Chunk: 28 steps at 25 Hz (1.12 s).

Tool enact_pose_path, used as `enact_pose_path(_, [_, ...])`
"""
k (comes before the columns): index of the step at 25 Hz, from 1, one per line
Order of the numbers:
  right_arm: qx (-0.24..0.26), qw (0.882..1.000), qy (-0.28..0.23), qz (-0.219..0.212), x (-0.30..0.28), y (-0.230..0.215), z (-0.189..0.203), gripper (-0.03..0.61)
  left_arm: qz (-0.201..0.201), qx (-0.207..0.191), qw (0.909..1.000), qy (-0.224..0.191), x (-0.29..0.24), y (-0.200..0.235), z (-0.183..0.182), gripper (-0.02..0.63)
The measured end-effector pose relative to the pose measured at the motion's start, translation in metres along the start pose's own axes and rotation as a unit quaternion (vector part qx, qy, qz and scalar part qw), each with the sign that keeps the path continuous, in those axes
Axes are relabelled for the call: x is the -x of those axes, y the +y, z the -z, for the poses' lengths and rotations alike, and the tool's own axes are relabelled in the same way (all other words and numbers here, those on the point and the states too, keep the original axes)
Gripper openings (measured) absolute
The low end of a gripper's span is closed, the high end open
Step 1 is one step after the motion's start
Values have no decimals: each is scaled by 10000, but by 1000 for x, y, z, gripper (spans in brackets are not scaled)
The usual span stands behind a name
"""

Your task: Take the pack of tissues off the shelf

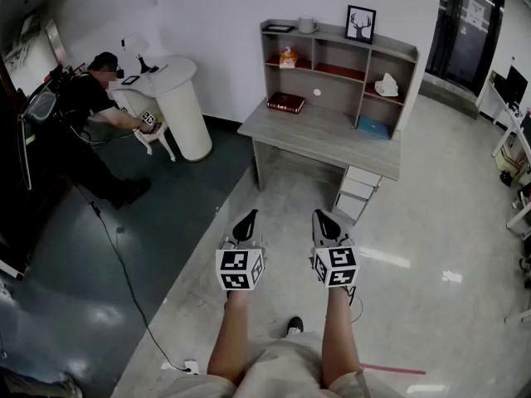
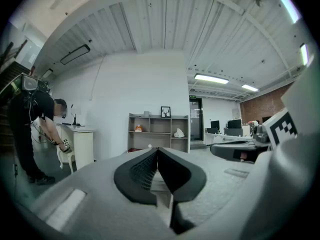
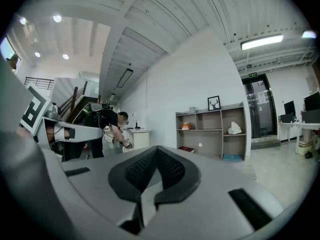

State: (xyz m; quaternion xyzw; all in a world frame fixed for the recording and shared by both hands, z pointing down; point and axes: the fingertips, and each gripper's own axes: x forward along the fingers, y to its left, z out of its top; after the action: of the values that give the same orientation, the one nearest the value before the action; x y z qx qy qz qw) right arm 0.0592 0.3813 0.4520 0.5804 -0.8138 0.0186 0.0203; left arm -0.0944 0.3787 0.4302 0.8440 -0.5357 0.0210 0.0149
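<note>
orange item (image 1: 288,57) on shelf (image 1: 332,36) indistinct, right furniture (image 1: 520,215) cropped

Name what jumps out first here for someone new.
The left tongs and right tongs, both shut, sit low centre in the head view. Beyond stands a shelved desk, the pack of tissues in its right compartment. A person bends at a white table, left.

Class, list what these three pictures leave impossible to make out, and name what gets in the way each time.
- Which item is the tissue pack: the white object and the orange object on the shelf are too small in every view.
- Book title: too small, head view.
- Drawers: hidden behind the left gripper in the left gripper view.
- Face of the other person: mosaic patch.
</note>
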Motion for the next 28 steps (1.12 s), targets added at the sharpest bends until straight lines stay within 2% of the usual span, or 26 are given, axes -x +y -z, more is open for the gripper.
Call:
enact_pose_path(5, [-130, 9999, 33, -68, -21, -16, 2, 15, -27, 0, 9999, 107, -18, 9, 0, 9])
enact_pose_path(10, [158, 9994, 215, -204, -33, -31, 14, 15, 51, 90, 9999, 94, -35, 1, 7, 9])
enact_pose_path(14, [-300, 9993, 157, -140, -39, -56, 12, 15, 50, 137, 9998, 165, -49, 1, 15, 9])
enact_pose_path(21, [-466, 9971, 473, -365, -52, -73, 32, 15, -170, 315, 9988, 328, -65, 22, 32, 9])
enact_pose_path(24, [-537, 9966, 567, -275, -68, -81, 43, 15, -246, 335, 9985, 362, -80, 34, 38, 9])
enact_pose_path(28, [-766, 9954, 569, 69, -95, -103, 48, 15, -192, 282, 9988, 337, -111, 48, 37, 9])
